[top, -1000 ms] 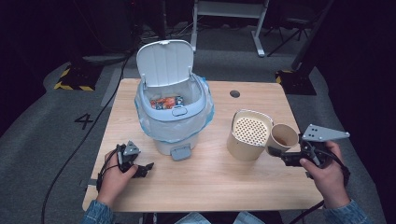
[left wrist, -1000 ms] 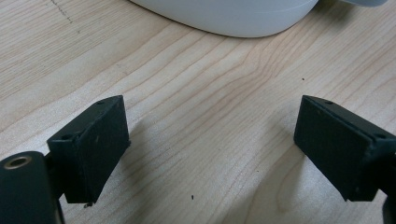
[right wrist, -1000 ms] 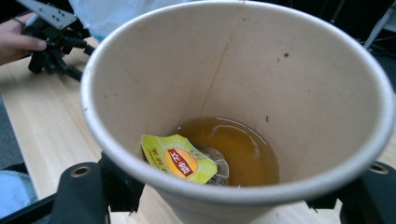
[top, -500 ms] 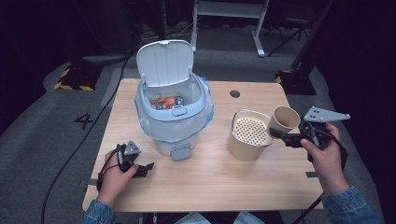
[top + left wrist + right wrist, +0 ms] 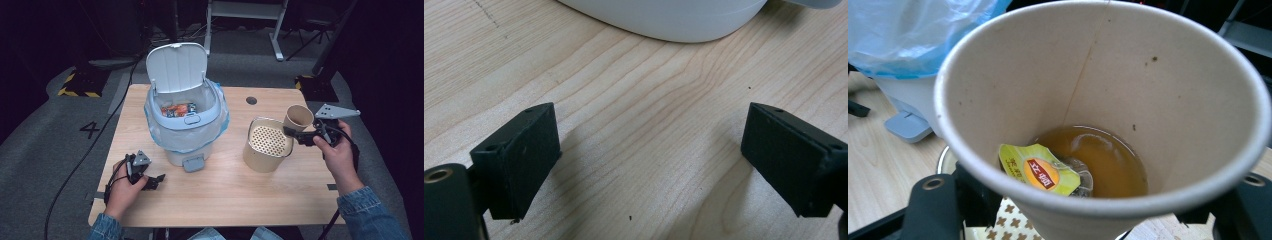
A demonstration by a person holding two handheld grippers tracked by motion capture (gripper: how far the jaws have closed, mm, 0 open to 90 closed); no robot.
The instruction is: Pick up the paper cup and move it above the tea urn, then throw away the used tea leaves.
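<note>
R gripper (image 5: 300, 135) clamped on paper cup (image 5: 298, 118); cup has moved from table beside strainer bin (image 5: 268, 145) to tilted above its rim. Tea + bag inside; pour looks imminent. L gripper (image 5: 150, 180) open, idle on table (image 5: 225, 195).

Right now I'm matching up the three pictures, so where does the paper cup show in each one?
High view: the paper cup is at right, held in the right gripper above the strainer pot.
Left gripper view: table and bin base.
Right gripper view: the cup is central, tea inside.
Shared landmark: the white bin, whose base is along the top edge and at upper left.
</note>
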